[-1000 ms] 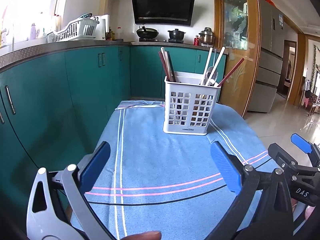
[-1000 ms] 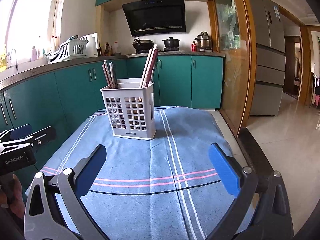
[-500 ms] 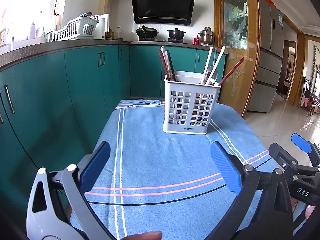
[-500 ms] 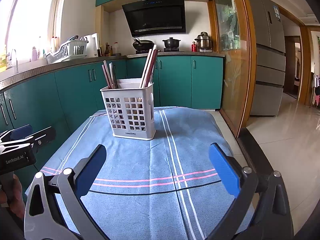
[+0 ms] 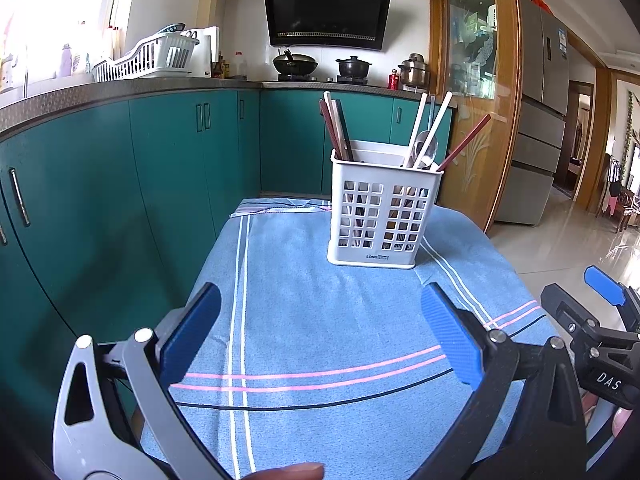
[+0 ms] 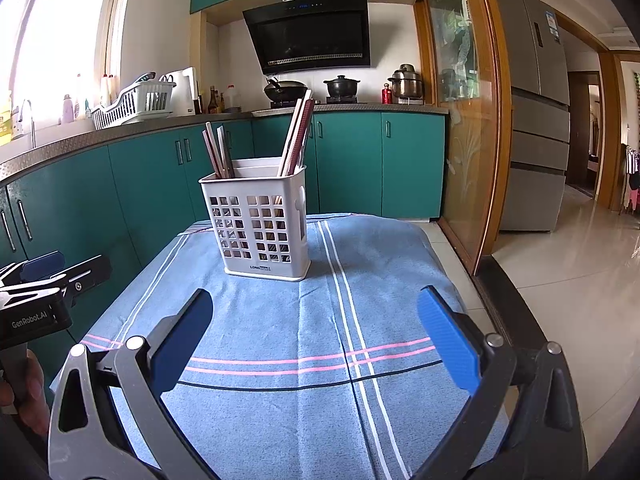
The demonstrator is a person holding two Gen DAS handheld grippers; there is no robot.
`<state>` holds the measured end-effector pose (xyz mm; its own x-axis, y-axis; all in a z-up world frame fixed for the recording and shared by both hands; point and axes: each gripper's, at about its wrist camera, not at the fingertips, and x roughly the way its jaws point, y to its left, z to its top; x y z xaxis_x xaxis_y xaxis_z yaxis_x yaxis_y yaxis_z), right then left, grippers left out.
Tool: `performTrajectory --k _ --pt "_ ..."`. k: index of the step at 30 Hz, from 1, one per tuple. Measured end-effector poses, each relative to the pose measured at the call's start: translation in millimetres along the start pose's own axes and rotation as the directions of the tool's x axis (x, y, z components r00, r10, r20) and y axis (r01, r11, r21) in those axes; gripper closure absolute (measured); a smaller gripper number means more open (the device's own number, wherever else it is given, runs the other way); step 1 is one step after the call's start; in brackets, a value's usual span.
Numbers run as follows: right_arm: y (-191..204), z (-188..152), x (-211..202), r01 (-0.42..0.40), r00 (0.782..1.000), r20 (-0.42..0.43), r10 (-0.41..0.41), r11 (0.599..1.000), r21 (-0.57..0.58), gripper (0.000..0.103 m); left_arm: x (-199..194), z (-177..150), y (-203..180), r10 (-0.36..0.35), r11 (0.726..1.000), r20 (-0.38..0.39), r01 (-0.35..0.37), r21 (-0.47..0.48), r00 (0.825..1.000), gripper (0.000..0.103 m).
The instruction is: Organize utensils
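Looking along the left wrist view, the left gripper (image 5: pixel 320 344) stood with its two blue-padded fingers (image 5: pixel 192 336) spread wide and nothing between them, hovering over the near end of a blue striped cloth (image 5: pixel 328 320) that covered a small table. Item: one white plastic utensil holder (image 5: pixel 380 212) with a perforated front, upright on the far part of the cloth, well apart from the gripper. Contents, left compartment: dark and pale chopsticks (image 5: pixel 334 128) leaning left. Contents, right compartment: pale chopsticks (image 5: pixel 430 128), one dark red stick (image 5: pixel 466 140) leaning right, and a metal spoon (image 5: pixel 426 146) bowl-up among them. The right gripper (image 5: pixel 600 320) showed at the right edge, beside the cloth; its spread could not be judged from there. A fingertip (image 5: pixel 288 472) showed at the bottom edge. Background: teal cabinets (image 5: pixel 168 168), a black range hood (image 5: pixel 326 16), a white dish rack (image 5: pixel 152 58) on the counter. In the right wrist view, the right gripper (image 6: pixel 316 340) was likewise wide open and empty above the near cloth (image 6: pixel 280 320). The utensil holder (image 6: pixel 260 220) stood upright beyond it on the cloth's far half, chopsticks (image 6: pixel 216 152) rising at its left corner and a longer bundle (image 6: pixel 298 136) leaning right. The left gripper (image 6: pixel 44 276) entered at the left edge, a hand (image 6: pixel 24 392) below it. A steel refrigerator (image 6: pixel 532 120) stood at far right.
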<state>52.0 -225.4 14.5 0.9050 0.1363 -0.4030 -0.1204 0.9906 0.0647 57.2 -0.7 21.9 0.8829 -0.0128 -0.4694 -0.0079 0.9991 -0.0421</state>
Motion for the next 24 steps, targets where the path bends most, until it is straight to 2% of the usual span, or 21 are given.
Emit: performTrajectory --k 24 --pt "-0.2 -0.3 1.0 0.000 1.000 -0.005 0.000 1.000 0.000 0.003 2.8 -1.6 -0.2 -0.004 1.000 -0.005 0.004 -0.001 1.000 0.004"
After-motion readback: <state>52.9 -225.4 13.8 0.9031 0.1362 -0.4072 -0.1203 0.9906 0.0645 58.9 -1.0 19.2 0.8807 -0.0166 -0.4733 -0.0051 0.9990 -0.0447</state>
